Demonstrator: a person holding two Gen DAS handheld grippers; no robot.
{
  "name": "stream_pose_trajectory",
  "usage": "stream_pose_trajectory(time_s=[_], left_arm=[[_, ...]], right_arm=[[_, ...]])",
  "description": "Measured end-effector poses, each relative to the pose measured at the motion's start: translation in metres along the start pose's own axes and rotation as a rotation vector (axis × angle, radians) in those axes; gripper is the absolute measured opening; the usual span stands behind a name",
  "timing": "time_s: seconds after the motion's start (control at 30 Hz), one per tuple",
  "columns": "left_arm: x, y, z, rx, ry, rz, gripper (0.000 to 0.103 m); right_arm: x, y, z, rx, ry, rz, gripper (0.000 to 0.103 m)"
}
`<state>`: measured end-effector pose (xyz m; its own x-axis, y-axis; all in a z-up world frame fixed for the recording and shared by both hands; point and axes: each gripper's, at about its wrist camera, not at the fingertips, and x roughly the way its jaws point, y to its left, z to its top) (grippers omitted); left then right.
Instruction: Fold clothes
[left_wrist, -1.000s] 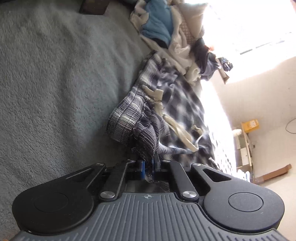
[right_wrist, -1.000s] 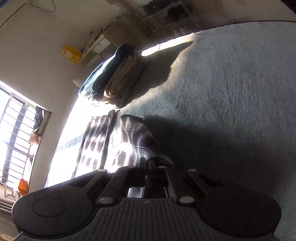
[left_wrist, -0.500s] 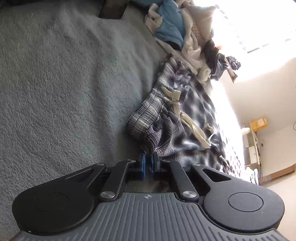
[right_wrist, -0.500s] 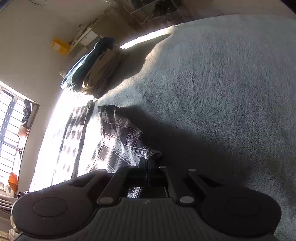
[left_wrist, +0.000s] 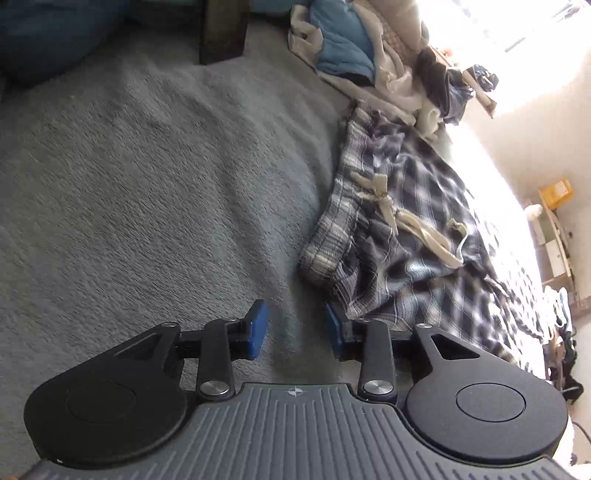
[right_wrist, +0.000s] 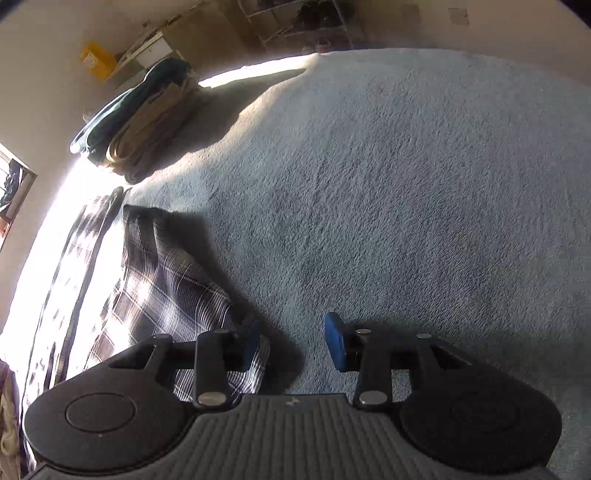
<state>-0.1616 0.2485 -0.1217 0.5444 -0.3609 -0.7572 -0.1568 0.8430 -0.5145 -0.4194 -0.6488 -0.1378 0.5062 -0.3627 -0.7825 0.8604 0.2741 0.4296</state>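
Note:
Dark plaid pyjama trousers (left_wrist: 402, 229) with a pale drawstring (left_wrist: 417, 225) lie on the grey carpet (left_wrist: 147, 184), their waistband end nearest the left wrist view. My left gripper (left_wrist: 295, 326) is opening just left of that waistband, with only carpet between its blue pads (left_wrist: 258, 328). In the right wrist view the trouser legs (right_wrist: 162, 280) lie flat, half in bright sunlight. My right gripper (right_wrist: 291, 341) is opening over the leg's near corner, its left pad above the cloth, nothing pressed between the pads.
A heap of unfolded clothes (left_wrist: 369, 62) lies beyond the trousers by the sunlit window. A stack of folded garments (right_wrist: 144, 118) sits at the carpet's far edge near a yellow box (right_wrist: 94, 61). A dark furniture leg (left_wrist: 221, 29) stands on the carpet.
Both grippers held pinched plaid cloth before; now both have let go and their jaws stand apart. The waistband and the leg corner have dropped onto the carpet.

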Motion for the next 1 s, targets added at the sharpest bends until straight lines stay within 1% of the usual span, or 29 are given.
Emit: stream_pose_trajectory(time_s=[0.07,0.1,0.17,0.2,0.27,0.33,0.37,0.4,0.43,0.47,0.5,0.53,0.6,0.67,0.73,0.8,0.83,0.87,0.9,0.93,1.0], left_arm=[[-0.008,-0.009,0.006,0.026,-0.037,-0.004,0.035],[-0.007,-0.016,0.009,0.047,-0.051,-0.011,0.035],[0.002,-0.038,0.015,0.099,-0.057,-0.054,0.036],[0.011,-0.052,0.016,0.129,-0.043,-0.081,0.037],[0.033,-0.081,0.015,0.190,-0.005,-0.135,0.039],[0.054,-0.108,0.008,0.263,0.043,-0.162,0.040],[0.066,-0.121,0.002,0.304,0.066,-0.169,0.040],[0.076,-0.132,-0.004,0.342,0.085,-0.174,0.040],[0.086,-0.142,-0.009,0.377,0.108,-0.180,0.040],[0.094,-0.150,-0.016,0.407,0.130,-0.190,0.040],[0.101,-0.158,-0.022,0.436,0.151,-0.200,0.040],[0.106,-0.163,-0.027,0.460,0.167,-0.206,0.040],[0.114,-0.171,-0.034,0.496,0.189,-0.211,0.040],[0.119,-0.174,-0.040,0.509,0.206,-0.209,0.040],[0.124,-0.176,-0.044,0.505,0.218,-0.205,0.040],[0.128,-0.176,-0.043,0.491,0.223,-0.208,0.040],[0.130,-0.176,-0.043,0.484,0.226,-0.209,0.040],[0.132,-0.176,-0.043,0.476,0.229,-0.211,0.040],[0.134,-0.176,-0.043,0.473,0.231,-0.211,0.040],[0.135,-0.177,-0.043,0.473,0.233,-0.211,0.040],[0.140,-0.179,-0.042,0.478,0.238,-0.210,0.040]], right_arm=[[-0.001,0.009,0.012,-0.025,-0.040,0.049,0.048],[0.003,0.018,0.015,-0.053,-0.040,0.065,0.049],[0.018,0.040,0.018,-0.121,-0.031,0.100,0.051],[0.027,0.053,0.018,-0.158,-0.030,0.111,0.053],[0.047,0.074,0.017,-0.220,-0.040,0.104,0.064],[0.068,0.089,0.016,-0.261,-0.034,0.099,0.064],[0.077,0.095,0.014,-0.290,-0.012,0.090,0.061],[0.084,0.101,0.011,-0.327,0.013,0.075,0.053],[0.091,0.107,0.009,-0.364,0.038,0.059,0.013],[0.092,0.114,0.005,-0.408,0.036,0.043,0.003],[0.090,0.122,0.001,-0.455,0.016,0.026,0.003],[0.083,0.132,-0.004,-0.509,-0.015,0.025,0.003],[0.064,0.156,-0.020,-0.634,-0.080,0.065,0.003],[0.041,0.186,-0.054,-0.846,-0.126,0.136,0.003],[0.028,0.212,-0.094,-1.084,-0.146,0.174,0.004],[0.029,0.229,-0.134,-1.284,-0.112,0.193,0.005],[0.032,0.234,-0.152,-1.367,-0.091,0.186,0.011],[0.036,0.236,-0.168,-1.435,-0.080,0.169,0.025],[0.037,0.237,-0.181,-1.484,-0.080,0.161,0.031],[0.035,0.237,-0.190,-1.507,-0.085,0.173,0.037],[0.024,0.235,-0.193,-1.480,-0.083,0.234,0.039]])
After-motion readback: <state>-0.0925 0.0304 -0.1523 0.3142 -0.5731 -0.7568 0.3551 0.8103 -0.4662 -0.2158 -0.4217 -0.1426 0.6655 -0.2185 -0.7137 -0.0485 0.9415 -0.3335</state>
